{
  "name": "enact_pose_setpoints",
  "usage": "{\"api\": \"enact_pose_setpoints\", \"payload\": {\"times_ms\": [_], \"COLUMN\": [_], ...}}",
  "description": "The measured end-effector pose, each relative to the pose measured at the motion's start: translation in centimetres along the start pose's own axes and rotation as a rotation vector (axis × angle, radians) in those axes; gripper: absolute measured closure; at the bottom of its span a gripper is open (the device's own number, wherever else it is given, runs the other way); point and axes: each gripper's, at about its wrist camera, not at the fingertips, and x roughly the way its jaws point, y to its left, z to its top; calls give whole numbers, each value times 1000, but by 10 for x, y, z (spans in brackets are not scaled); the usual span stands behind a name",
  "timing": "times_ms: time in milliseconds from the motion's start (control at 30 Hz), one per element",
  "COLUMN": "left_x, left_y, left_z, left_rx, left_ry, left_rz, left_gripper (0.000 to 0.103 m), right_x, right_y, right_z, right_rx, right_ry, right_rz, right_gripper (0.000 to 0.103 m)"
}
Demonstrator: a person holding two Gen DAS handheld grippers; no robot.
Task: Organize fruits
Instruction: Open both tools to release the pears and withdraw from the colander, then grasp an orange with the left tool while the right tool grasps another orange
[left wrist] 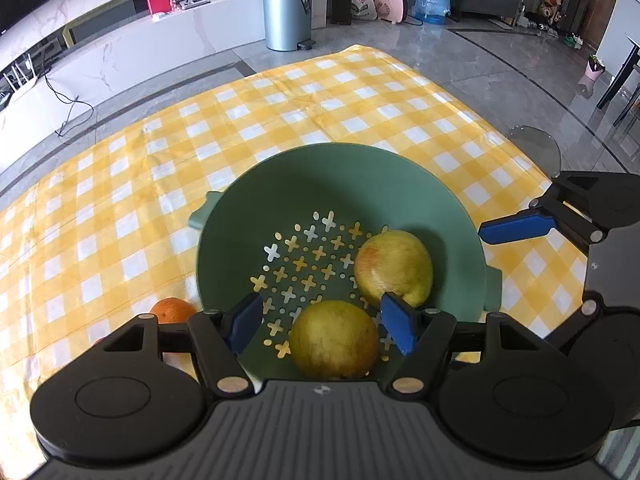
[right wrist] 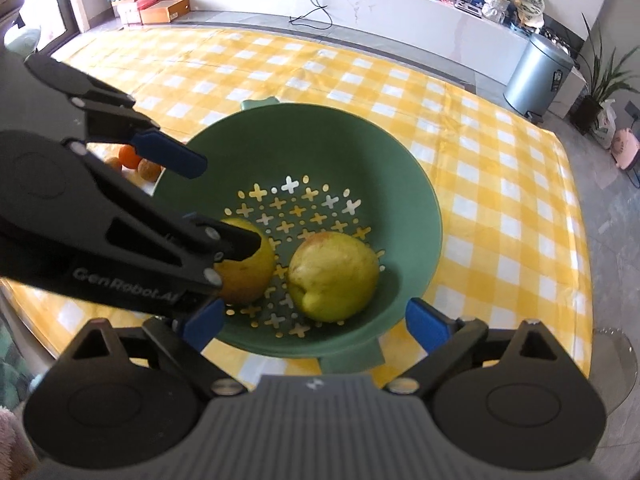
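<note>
In the green colander, two yellow-green blushed apples lie below both wide-open tools.

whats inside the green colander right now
Two yellow-green apples lie on the perforated bottom of the green colander. In the right wrist view the left hand-held gripper covers part of one apple. Nothing else shows inside.
</note>
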Motion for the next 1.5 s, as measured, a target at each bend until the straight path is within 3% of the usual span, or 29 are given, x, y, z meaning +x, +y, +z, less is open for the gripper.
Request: {"api": "enact_pose_setpoints", "payload": {"times_ms": [267,500,833,1167,1300,1433,1500], "left_x": [-35,-71,-111,-120,-118,-110,-101], "left_y": [5,20,60,113,130,136,136], "left_z": [-15,-33,-72,-111,-121,-127,-126], "left_rx": [3,-33,-110,-185,-222,-221,-204], "left_ry": [-70,-130,-166,-153,-161,-146,-125], "left_rz": [59,123,195,237,204,184,183], "left_gripper": [24,24,24,24,24,24,25], "right_x": [-19,-33,-38,-18,-7,5,12], "right_y": [10,28,80,126,142,150,150], "right_z": [-12,-25,-38,-33,-31,-29,-28], "right_rx": [135,305,413,349,313,290,296], "right_ry": [-115,-249,-387,-358,-338,-309,-293], "right_rz": [0,77,123,109,112,113,119], "right_gripper": [9,9,9,9,16,28,29]}}
